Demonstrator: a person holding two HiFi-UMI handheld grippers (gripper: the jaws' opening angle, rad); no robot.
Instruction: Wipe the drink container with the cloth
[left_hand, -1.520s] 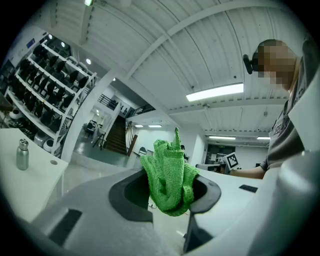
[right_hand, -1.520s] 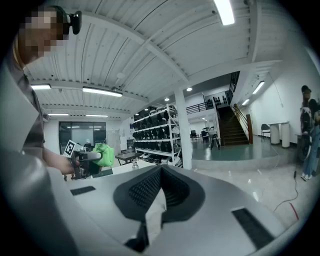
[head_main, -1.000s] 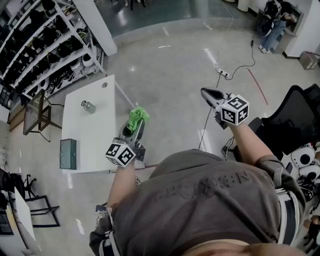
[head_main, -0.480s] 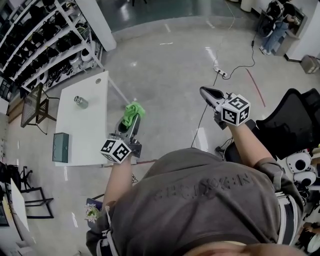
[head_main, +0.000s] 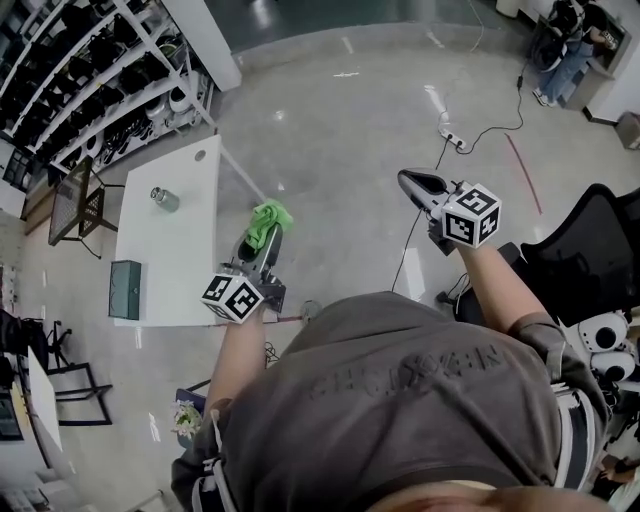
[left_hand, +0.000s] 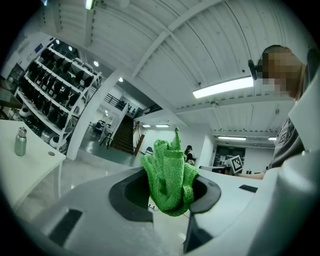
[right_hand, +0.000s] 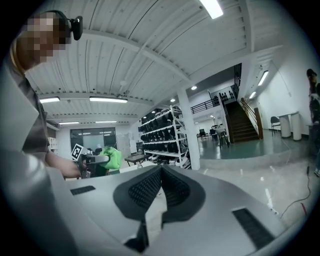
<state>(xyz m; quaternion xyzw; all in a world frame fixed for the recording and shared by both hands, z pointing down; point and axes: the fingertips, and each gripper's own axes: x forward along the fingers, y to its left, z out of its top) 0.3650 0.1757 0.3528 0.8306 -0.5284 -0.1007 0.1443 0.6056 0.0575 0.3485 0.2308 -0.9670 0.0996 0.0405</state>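
Left gripper (head_main: 261, 236) clamps the cloth (left_hand: 170, 176); right gripper (right_hand: 159, 176) is clenched, empty. The bottle (head_main: 164, 199) stands well ahead and left of the left jaws — unheld, it may topple when wiped.

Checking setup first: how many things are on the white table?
2: metal drink container toward the far end; dark green box at the near left edge. The left gripper covers one corner.

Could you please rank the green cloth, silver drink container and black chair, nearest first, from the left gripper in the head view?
1. Green knitted cloth, clamped in the left gripper's jaws.
2. Silver metal drink container, on the white table, leftward.
3. Black office chair, far right.
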